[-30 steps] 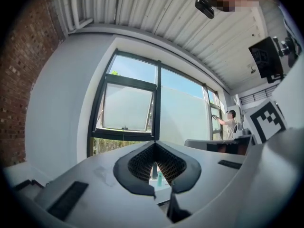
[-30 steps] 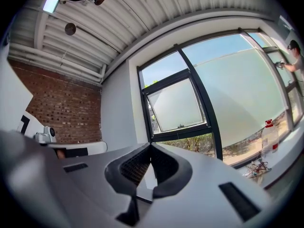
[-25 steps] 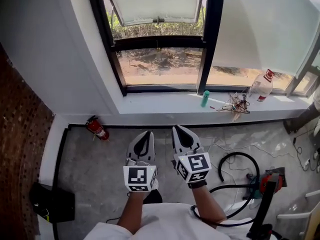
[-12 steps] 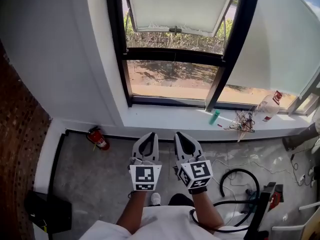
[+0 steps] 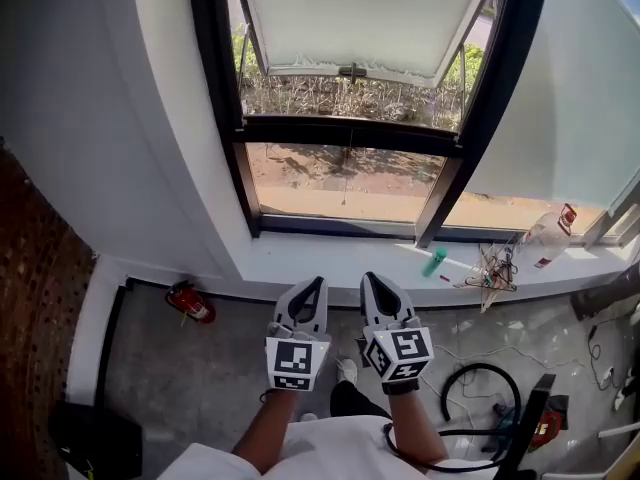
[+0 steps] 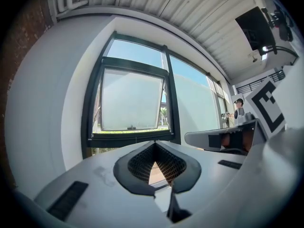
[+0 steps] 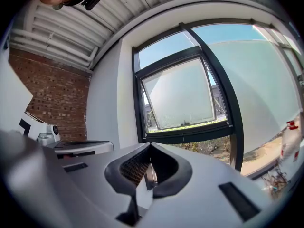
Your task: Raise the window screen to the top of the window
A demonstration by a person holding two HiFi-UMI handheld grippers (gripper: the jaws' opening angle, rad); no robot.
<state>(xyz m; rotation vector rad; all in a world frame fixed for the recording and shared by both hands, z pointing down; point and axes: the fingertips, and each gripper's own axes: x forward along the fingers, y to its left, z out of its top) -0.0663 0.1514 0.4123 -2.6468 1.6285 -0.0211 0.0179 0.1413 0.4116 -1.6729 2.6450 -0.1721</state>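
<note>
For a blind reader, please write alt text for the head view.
The left gripper and right gripper, both shut and empty, point at a black-framed window whose frosted panel tilts open. A fire extinguisher lies on the floor.

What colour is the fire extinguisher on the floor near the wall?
The fire extinguisher is red, with a dark top. The head view shows it best.
</note>
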